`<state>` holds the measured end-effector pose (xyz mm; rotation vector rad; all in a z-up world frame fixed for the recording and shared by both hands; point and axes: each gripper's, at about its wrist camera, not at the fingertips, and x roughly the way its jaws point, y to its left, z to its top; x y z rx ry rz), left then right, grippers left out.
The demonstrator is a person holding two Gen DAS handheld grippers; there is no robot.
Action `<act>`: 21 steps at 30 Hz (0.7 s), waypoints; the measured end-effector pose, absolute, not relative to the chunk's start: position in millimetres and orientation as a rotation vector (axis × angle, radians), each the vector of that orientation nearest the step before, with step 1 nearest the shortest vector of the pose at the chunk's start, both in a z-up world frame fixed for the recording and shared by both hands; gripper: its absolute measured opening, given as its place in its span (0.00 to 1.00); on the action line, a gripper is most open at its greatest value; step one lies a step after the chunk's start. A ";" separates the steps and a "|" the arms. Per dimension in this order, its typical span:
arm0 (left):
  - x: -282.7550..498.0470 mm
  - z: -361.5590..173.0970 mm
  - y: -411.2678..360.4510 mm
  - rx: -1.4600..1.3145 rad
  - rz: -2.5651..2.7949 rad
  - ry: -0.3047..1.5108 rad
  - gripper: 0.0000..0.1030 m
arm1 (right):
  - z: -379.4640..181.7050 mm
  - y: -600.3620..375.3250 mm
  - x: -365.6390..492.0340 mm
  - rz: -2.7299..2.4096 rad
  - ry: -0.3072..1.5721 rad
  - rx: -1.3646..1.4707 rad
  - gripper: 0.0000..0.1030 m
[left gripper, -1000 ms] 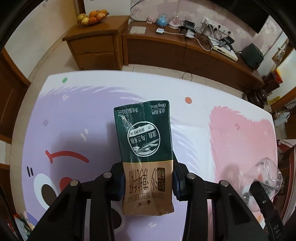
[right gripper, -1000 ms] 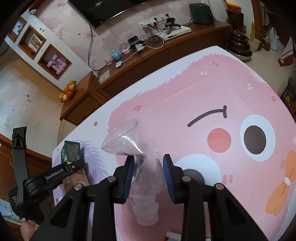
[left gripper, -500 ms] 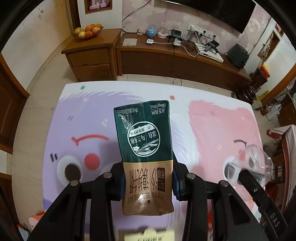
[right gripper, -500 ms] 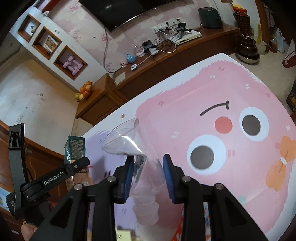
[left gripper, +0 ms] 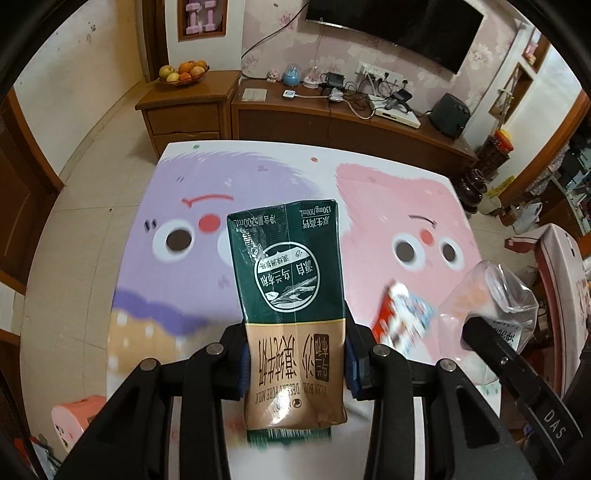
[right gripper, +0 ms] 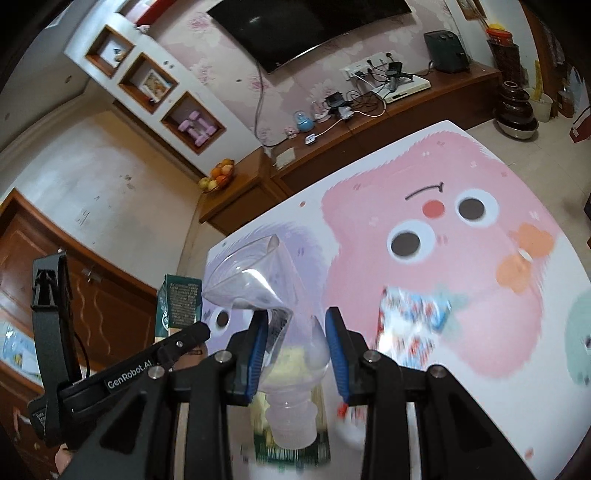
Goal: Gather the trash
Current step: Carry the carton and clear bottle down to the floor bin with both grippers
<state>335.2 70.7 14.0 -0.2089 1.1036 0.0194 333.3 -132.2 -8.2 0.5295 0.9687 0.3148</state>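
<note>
1. Above the table (left gripper: 140, 325), which is covered by a cartoon-monster cloth in purple and pink, the left gripper (left gripper: 295, 360) pinches a milk carton (left gripper: 288, 280) between its blue pads.
2. The carton is green over most of its length and tan at the clamped end; its print reads upside down in the left wrist view. It is creased and looks flattened.
3. The carton is clear of the table; the pads press its tan part on both sides.
4. The right gripper (right gripper: 297, 354) clamps a crushed clear plastic bottle (right gripper: 258, 284) at its shoulder; the threaded neck points back toward the camera and the squashed body points away.
5. The bottle is also held off the table.
6. In the left wrist view the right gripper's black finger and the bottle appear at the right edge; in the right wrist view the left gripper and the carton's green end appear at the left edge. The two grippers are side by side, not touching.
7. On the pink part of the cloth lies a colourful wrapper (left gripper: 402, 321), red, white and blue, blurred. It lies between the two grippers as seen from the left wrist.
8. A blurred green-and-white item (right gripper: 291, 443) lies at the near table edge under the bottle neck; its kind cannot be told.
9. Background: wooden cabinets (left gripper: 184, 110), a fruit bowl (left gripper: 183, 74), a wall-mounted TV (left gripper: 399, 29).
</note>
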 end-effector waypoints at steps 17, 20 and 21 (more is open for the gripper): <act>70.7 24.5 -3.8 -0.148 0.007 1.120 0.36 | 2.7 -185.6 97.5 0.381 1.023 0.456 0.31; 41.4 15.4 -19.3 -0.093 -0.022 1.152 0.36 | -9.0 -194.3 65.0 0.368 1.056 0.474 0.31; 35.2 11.9 -23.9 -0.075 -0.030 1.160 0.36 | -15.7 -197.0 52.6 0.358 1.074 0.479 0.31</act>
